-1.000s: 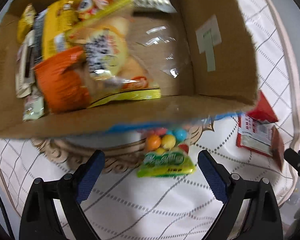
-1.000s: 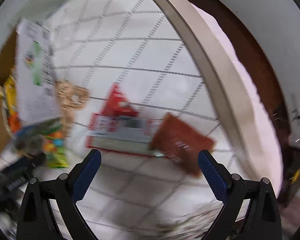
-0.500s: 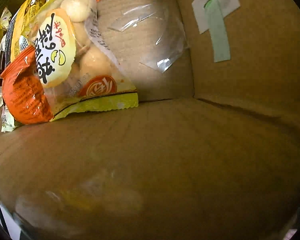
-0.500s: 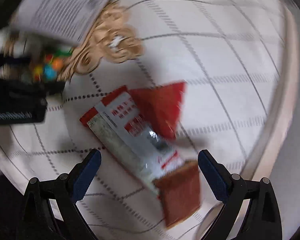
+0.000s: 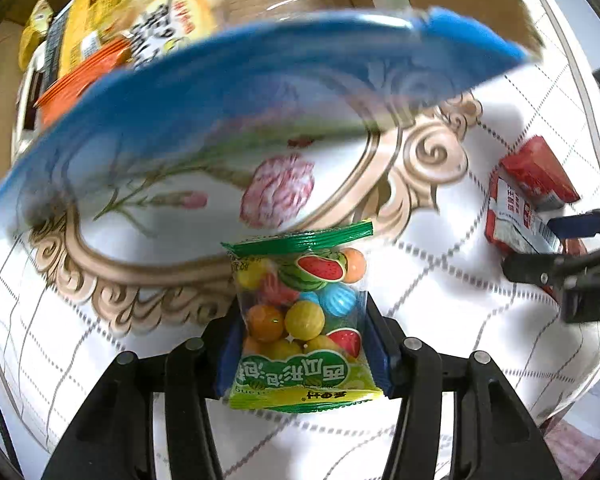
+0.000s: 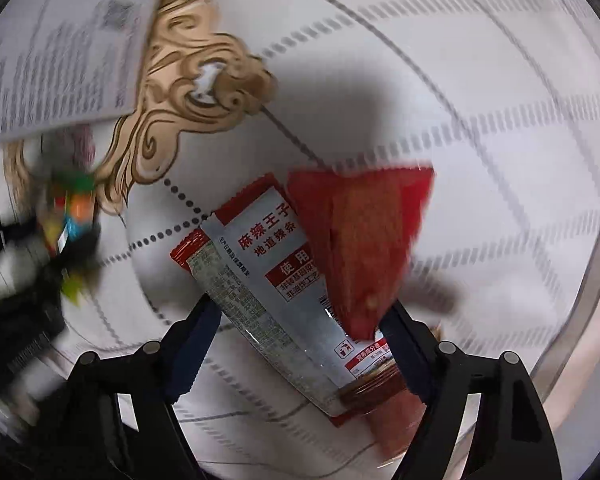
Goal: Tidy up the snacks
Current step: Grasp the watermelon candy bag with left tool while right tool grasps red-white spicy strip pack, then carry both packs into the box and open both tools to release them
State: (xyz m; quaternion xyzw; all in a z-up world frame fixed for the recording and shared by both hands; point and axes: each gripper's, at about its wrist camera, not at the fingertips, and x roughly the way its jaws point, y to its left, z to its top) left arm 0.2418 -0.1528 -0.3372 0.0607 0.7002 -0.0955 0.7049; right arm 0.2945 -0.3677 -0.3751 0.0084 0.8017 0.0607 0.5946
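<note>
My left gripper (image 5: 302, 354) has closed its jaws on the light, crinkly candy bag (image 5: 302, 320); my right gripper's (image 6: 300, 344) jaws, narrowing, straddle the slippery red packets (image 6: 300, 292) unclamped.

A small see-through candy bag (image 5: 302, 320) with bright round balls and a green top lies flat on the white cloth. At its three o'clock, well apart, a red and silver snack packet (image 6: 276, 292) lies under a red wrapper (image 6: 360, 248).

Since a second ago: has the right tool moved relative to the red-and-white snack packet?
Yes. The right tool has come down over the red-and-white snack packet, which now lies between its closing jaws; before, it lay well ahead.
</note>
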